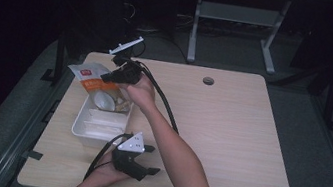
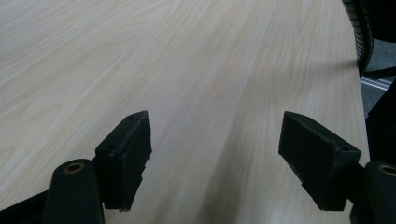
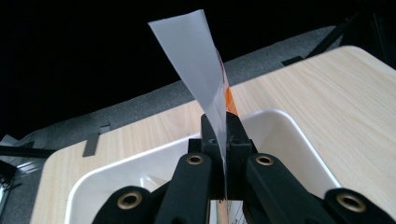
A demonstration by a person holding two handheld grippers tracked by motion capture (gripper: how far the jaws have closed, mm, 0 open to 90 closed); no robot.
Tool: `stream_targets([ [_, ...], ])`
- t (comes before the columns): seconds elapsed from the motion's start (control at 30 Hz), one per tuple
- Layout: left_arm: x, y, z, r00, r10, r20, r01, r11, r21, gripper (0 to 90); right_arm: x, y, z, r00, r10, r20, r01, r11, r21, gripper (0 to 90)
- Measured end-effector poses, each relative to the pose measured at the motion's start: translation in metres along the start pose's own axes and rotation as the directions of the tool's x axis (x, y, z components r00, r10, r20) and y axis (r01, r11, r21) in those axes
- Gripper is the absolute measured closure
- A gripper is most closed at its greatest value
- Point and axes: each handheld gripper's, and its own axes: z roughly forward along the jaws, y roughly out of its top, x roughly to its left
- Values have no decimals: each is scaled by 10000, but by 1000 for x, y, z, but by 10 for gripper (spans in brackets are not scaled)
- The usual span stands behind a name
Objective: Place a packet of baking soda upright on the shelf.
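Observation:
My right gripper (image 1: 109,77) is shut on a flat white and orange packet (image 1: 90,74), holding it in the air over the far end of a white tray (image 1: 80,120). Along the right gripper view the packet (image 3: 198,65) stands edge-on, pinched between the two jaws of the right gripper (image 3: 220,128), above the tray (image 3: 285,126). A second clear packet with pale contents (image 1: 108,99) lies in the tray under the hand. My left gripper (image 1: 154,160) rests near the table's front edge, pointing right, jaws wide apart. Nothing lies between the jaws of the left gripper (image 2: 215,140) but bare wood.
The light wooden table (image 1: 229,134) has a round cable hole (image 1: 208,81) near its far edge. A black cable (image 1: 166,101) trails from the right gripper across the table. Beyond the table stand a grey metal frame (image 1: 237,18) and dark floor.

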Motion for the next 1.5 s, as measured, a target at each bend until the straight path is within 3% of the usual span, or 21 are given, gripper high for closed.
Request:
stream_targets([
  [0.2, 2, 0, -1, 10000, -84, -45, 83, 10000, -53, 250, -9, -11, 3, 9991, 407, 153, -407, 9992, -19, 885],
  [0.47, 1, 0, 0, 10000, -45, -33, 45, 10000, -18, 250, -8, -14, -1, 9966, -134, 809, 79, 9976, 682, 807],
  [0.67, 0, 0, 0, 10000, -44, -4, 44, 10000, 28, 250, -9, -23, -2, 9958, -440, 806, 336, 9915, 1257, 822],
  [0.93, 0, 0, 1, 10000, -37, -11, 38, 10000, 23, 250, -10, -27, -2, 9954, -553, 783, 426, 9870, 1551, 807],
  [1.1, 0, 0, 1, 10000, -3, -13, 3, 10000, 36, 250, -11, -34, 3, 9944, -734, 756, 569, 9780, 2008, 801],
  [1.5, 0, 0, 1, 10000, -28, -36, 28, 10000, 37, 250, -14, -40, 5, 9959, -652, 630, 507, 9764, 2101, 879],
])
